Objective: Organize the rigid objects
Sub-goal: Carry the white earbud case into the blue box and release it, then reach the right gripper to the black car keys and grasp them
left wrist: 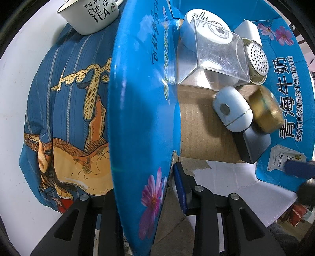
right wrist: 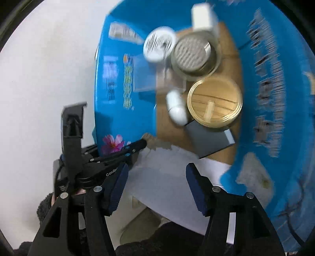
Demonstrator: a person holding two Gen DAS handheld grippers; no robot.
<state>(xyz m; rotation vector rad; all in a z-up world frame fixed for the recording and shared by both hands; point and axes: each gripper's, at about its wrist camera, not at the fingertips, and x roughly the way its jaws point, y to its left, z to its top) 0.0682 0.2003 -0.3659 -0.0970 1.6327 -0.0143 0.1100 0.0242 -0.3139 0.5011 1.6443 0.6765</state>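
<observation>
A blue printed carton (left wrist: pixel 141 98) lies open and holds a clear plastic box (left wrist: pixel 214 61), a white round jar (left wrist: pixel 206 23), a perforated metal lid (left wrist: pixel 257 59), a white oval case (left wrist: pixel 232 110), a gold jar (left wrist: pixel 263 112) and a grey flat box (left wrist: pixel 254 143). My left gripper (left wrist: pixel 145 189) points down and is shut on the carton's side wall. In the right wrist view the same gripper (right wrist: pixel 133 148) clamps that wall (right wrist: pixel 118 69). My right gripper (right wrist: pixel 157 169) is open and empty above the carton's white near flap (right wrist: pixel 167 177), short of the gold jar (right wrist: pixel 214 102).
A white mug (left wrist: pixel 92 15) lettered CUP OF TEA rests on a blue horse-print cushion (left wrist: pixel 65 110) left of the carton. A white block (left wrist: pixel 248 29) sits at the carton's far end. White surface (right wrist: pixel 39 78) lies left of the carton. The right wrist view is motion-blurred.
</observation>
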